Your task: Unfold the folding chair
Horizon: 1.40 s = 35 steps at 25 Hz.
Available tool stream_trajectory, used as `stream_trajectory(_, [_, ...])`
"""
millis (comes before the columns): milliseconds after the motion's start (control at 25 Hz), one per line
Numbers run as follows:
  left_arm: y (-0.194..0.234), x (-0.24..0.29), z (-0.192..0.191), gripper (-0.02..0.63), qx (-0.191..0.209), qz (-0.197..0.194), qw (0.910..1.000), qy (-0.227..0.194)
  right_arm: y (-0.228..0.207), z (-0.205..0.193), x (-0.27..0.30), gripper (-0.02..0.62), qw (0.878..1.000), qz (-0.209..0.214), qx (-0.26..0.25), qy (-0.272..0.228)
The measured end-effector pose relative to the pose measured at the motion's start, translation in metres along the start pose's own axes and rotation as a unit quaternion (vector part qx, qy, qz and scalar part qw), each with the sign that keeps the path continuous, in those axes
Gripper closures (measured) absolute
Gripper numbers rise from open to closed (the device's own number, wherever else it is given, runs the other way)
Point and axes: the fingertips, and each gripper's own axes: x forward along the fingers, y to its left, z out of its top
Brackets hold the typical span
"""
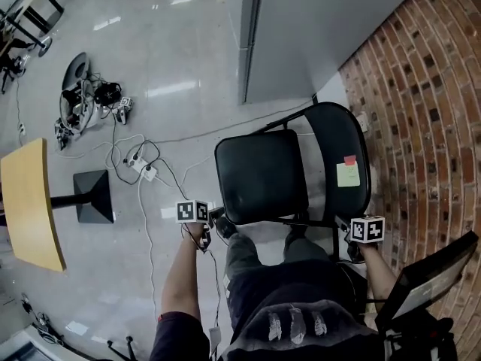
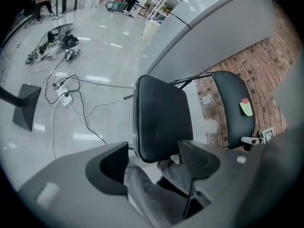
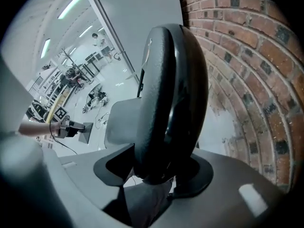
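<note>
The black folding chair stands by the brick wall, its seat [image 1: 259, 175] swung out from the backrest [image 1: 342, 153], which bears a yellow sticky note [image 1: 347, 174]. My left gripper [image 1: 216, 224] hangs at the seat's near left corner. In the left gripper view it [image 2: 154, 163] is open, with the seat [image 2: 161, 118] beyond the jaws and only a grey trouser leg between them. My right gripper [image 1: 359, 241] is at the backrest's near edge. In the right gripper view it [image 3: 156, 172] is shut on the padded backrest rim [image 3: 171, 94].
The brick wall [image 1: 436, 126] curves along the right and a grey partition [image 1: 316, 28] stands behind the chair. Cables and a power strip [image 1: 139, 164] lie on the floor at left, beside a black base [image 1: 94, 195] and a yellow tabletop [image 1: 26, 201]. A dark screen [image 1: 428, 277] juts in at right.
</note>
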Motion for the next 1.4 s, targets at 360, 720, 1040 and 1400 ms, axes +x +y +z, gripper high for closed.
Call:
stream_trajectory(360, [-0.074,-0.019,0.039,0.281,0.054,0.016,0.9982,-0.023,-0.013,-0.002,-0.018,0.218,0.999,0.041,-0.002,-0.035])
stream_trajectory(720, [-0.138,-0.042,0.067,0.287,0.107,0.044,0.9932,-0.014,-0.008,0.004,-0.023,0.204,0.992,0.11,-0.006,-0.057])
stream_trajectory(1040, [-0.198,-0.045,0.042,0.293,0.112,0.065,0.9911,-0.028,0.014,0.009,-0.025,0.378,0.972,0.217,-0.038,-0.079])
stream_trajectory(1400, [-0.245,-0.043,-0.005,0.321,0.127,0.12,0.9835,-0.046,0.024,0.0,-0.033,0.468,0.954,0.286,-0.054,-0.069])
